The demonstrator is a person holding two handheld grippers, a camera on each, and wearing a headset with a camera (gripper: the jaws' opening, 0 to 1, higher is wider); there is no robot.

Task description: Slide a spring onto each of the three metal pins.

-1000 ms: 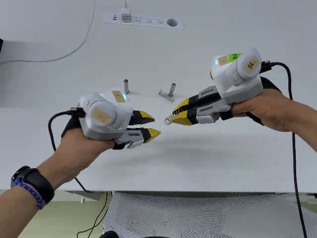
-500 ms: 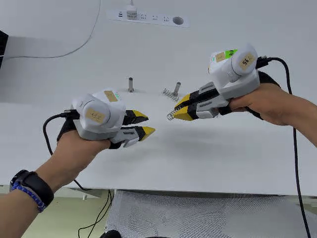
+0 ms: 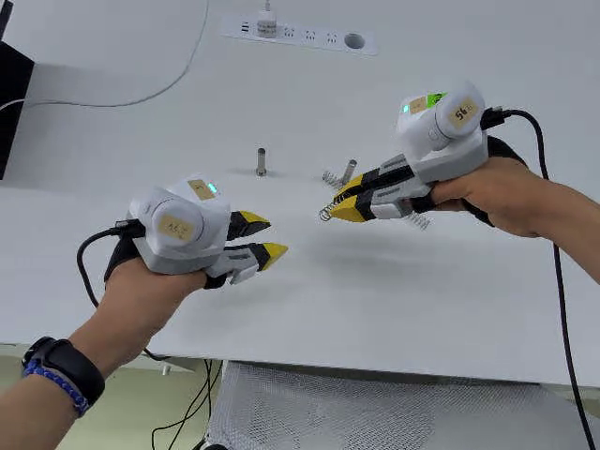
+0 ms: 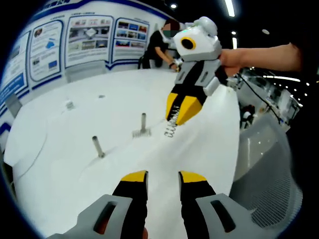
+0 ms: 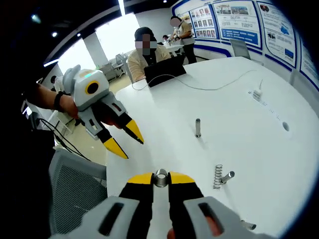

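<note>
My right gripper [image 3: 339,208] hovers above the white table, shut on a small coil spring [image 3: 325,214] that sticks out past its yellow tips; the same spring [image 5: 160,177] is end-on between its jaws. My left gripper [image 3: 269,236] is open and holds nothing, a short way left of and below the right one. Two upright metal pins [image 3: 262,161] [image 3: 349,172] stand behind them. A loose spring [image 3: 330,178] lies at the foot of the right pin. In the left gripper view, the right gripper [image 4: 183,107] and its spring [image 4: 171,130] hang ahead of my open jaws [image 4: 163,177].
Another spring [image 3: 417,220] lies on the table [image 3: 375,291] under the right gripper. A white power strip [image 3: 300,36] with a cable runs along the far edge. People sit at a laptop [image 5: 164,74] beyond the table.
The head view has shifted. The gap between the two grippers has widened a little, the left one drifting leftward. The spring stays held in the right gripper.
</note>
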